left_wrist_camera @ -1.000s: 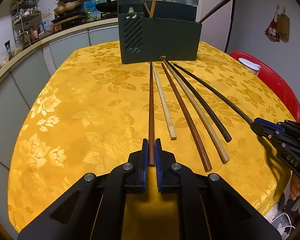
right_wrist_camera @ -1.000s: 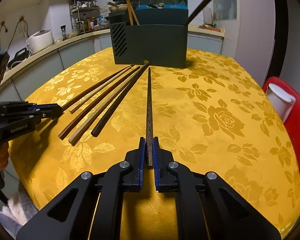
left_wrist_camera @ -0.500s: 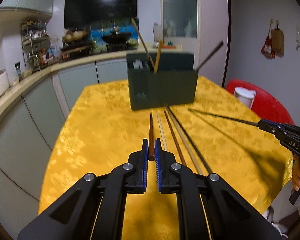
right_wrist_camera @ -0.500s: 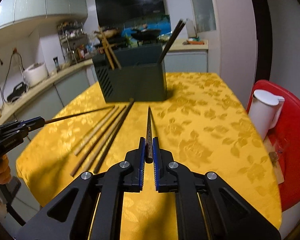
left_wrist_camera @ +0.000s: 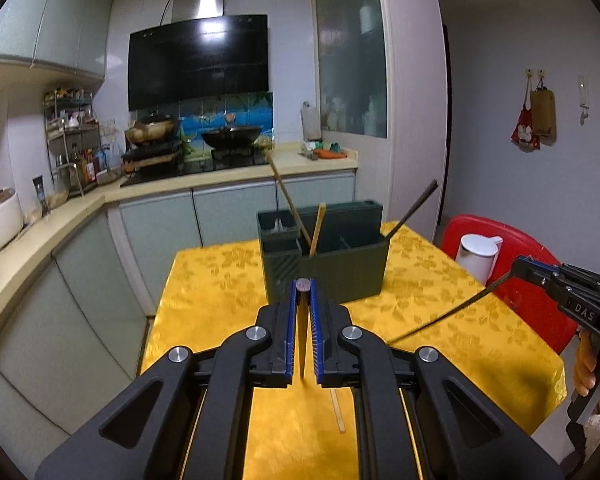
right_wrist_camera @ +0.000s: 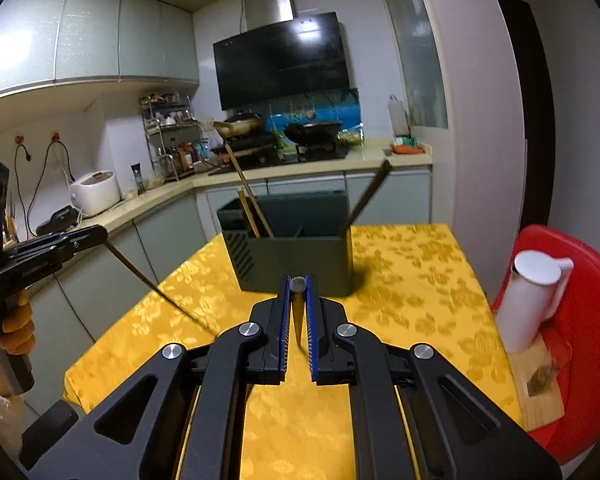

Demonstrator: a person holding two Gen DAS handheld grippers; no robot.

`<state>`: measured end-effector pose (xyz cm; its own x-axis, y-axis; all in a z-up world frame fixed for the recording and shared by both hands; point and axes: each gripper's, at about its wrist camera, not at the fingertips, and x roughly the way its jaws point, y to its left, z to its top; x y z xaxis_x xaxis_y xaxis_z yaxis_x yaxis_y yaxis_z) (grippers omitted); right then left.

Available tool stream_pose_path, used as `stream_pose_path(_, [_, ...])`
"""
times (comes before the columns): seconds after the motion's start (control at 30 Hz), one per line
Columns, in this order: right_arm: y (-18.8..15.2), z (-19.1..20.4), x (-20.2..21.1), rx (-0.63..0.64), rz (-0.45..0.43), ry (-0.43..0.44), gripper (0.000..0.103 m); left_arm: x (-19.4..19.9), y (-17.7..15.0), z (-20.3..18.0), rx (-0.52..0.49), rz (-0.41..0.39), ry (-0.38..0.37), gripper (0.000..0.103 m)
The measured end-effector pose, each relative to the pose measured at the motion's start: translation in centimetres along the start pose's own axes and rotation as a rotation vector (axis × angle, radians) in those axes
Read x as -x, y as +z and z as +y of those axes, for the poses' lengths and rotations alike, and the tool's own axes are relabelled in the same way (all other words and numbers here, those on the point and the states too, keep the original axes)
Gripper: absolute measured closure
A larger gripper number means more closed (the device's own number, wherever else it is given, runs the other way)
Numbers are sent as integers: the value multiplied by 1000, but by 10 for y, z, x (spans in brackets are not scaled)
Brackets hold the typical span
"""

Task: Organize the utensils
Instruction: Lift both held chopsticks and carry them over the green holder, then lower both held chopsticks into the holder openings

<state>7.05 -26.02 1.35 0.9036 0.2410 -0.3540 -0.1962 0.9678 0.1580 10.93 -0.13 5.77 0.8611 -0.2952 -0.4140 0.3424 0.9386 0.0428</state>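
Note:
My left gripper (left_wrist_camera: 302,286) is shut on a brown chopstick (left_wrist_camera: 302,320), held high above the yellow table with its tip hanging down toward me. My right gripper (right_wrist_camera: 298,283) is shut on a dark chopstick (right_wrist_camera: 298,320), held the same way. Each shows in the other view: the right gripper (left_wrist_camera: 518,266) with its dark chopstick (left_wrist_camera: 440,318), the left gripper (right_wrist_camera: 100,236) with its brown chopstick (right_wrist_camera: 156,288). The dark green utensil holder (left_wrist_camera: 340,268) stands ahead on the table, also in the right wrist view (right_wrist_camera: 296,264), with three chopsticks leaning in it. A pale chopstick (left_wrist_camera: 337,410) lies on the cloth below.
The table with its yellow floral cloth (left_wrist_camera: 220,292) has its edges to the left and right. A red chair (right_wrist_camera: 580,320) with a white jug (right_wrist_camera: 532,300) stands at the right. Kitchen counter and cabinets (left_wrist_camera: 80,240) run behind and to the left.
Both grippers have risen from the table, each lifting its chopstick, and tilted up so the chopstick tips now hang down. The holder now lies below and ahead.

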Motion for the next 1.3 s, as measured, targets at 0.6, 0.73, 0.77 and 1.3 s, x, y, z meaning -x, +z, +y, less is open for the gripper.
stream_pose_path(0.6, [49,-6,-40,-32,58,37,95,-31,30,8,4,54,-35,97])
stream_pose_path(0.73, [68,-14,-49,-48,58,33,95,-38,42,10,7,61,-45,97])
stream_pose_path(0.77, [74,-15,-51,-51,57,32,95,-40,47,11,9,64,-51,97])
stream_pose_path(1.3, [157,-25,-58,-32,-55,-34,95,-59,143,-12,21,-46,-83,97])
